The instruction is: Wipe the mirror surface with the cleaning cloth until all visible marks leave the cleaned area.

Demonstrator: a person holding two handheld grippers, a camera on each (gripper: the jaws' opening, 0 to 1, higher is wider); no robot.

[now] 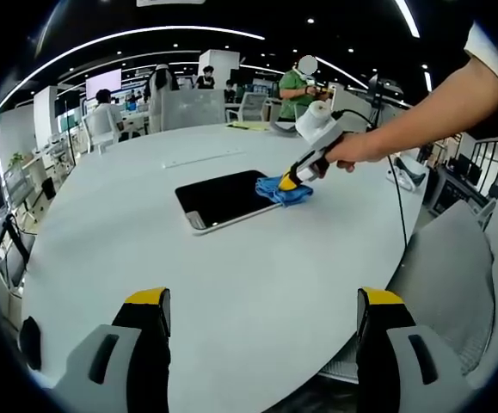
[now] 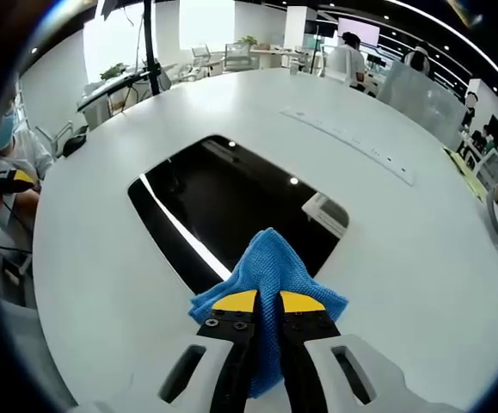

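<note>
Two grippers, one cloth at the mirror's edge

The right gripper [image 2: 267, 303] was seen with its jaws closed tight on the blue cloth [image 2: 268, 267], a fold of which was pinched between the yellow tips. The cloth was pressed down at the near edge of the mirror [image 2: 231, 202], partly on the glass and partly on the white table [image 2: 421, 249]. In the left gripper view, the left gripper [image 1: 263, 310] was held well back from the work with its jaws spread wide and nothing between them.

The wiping step was judged to be in hand, at or near its start. A push of the cloth across the dark surface, under steady pressure, was called for next.

Marks on the mirror could not be made out: ceiling lights and reflections were all that was seen in the glass. The strip beneath the cloth was hidden.
</note>
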